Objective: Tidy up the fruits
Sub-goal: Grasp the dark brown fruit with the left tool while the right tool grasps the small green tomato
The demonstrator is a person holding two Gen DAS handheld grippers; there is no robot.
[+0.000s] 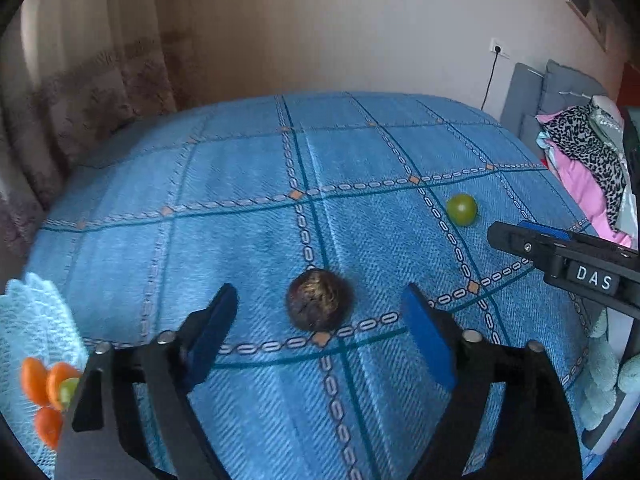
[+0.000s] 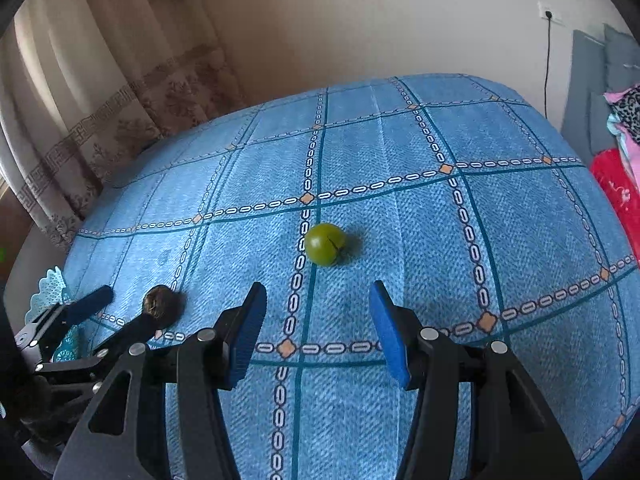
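Fruits lie dead ahead of wide jaws: dark fruit (image 1: pixel 320 300) before left gripper (image 1: pixel 320 334), green fruit (image 2: pixel 325 244) before right gripper (image 2: pixel 318 328).

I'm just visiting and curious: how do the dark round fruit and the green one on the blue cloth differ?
The dark fruit is brownish-purple with a rough, mottled skin; the green fruit is smooth and glossy, with a thin dark line on it. The dark fruit lies in front of the open left gripper, the green fruit ahead of the open right gripper. Both are round, rest on the cloth, ungrasped.

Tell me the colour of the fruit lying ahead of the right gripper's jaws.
Green fruit; it shows best in the right wrist view.
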